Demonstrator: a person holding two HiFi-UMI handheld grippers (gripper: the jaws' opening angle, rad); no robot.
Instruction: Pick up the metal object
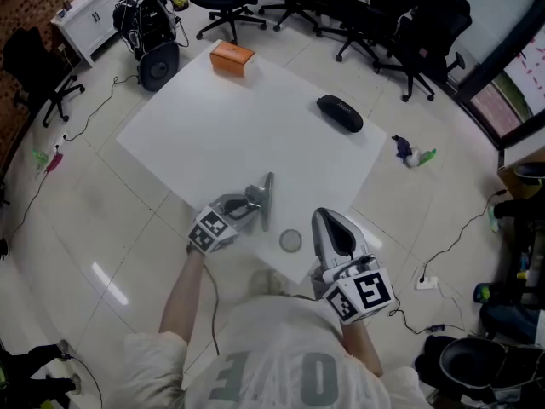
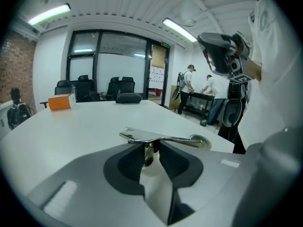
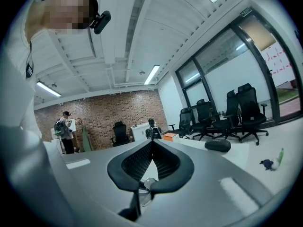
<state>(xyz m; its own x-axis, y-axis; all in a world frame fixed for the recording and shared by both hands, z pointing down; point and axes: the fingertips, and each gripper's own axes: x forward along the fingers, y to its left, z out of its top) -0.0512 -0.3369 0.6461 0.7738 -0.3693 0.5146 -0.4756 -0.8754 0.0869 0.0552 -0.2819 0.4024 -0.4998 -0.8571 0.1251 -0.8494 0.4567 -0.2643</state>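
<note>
Left gripper: your left gripper (image 1: 255, 201) sits over the near part of the table (image 1: 213, 126), a little in from the near edge; its jaws are pressed onto the metal tool (image 1: 266, 196)
Left gripper, own view: the jaws pinch the tool from both sides, and its flat bar (image 2: 147, 136) lies crosswise over the jaw tips
Metal tool: a long grey bar, running from near the table's near edge toward the middle; you cannot tell whether it is off the surface
Right gripper: your right gripper (image 1: 328, 221) is at the near right edge of the table, well apart from the tool
Right gripper, own view: the jaws (image 3: 152, 145) are pressed together with nothing between them
Round lid: a small round lid (image 1: 290, 240) lies flat just beside the tool's near end, between your two grippers
Orange box: the box (image 1: 232, 58) stands at the far corner
Black case: the case (image 1: 340, 113) lies close to the right edge, toward the far side
Surroundings: black office chairs (image 1: 409, 24) stand beyond the far right edge
</note>
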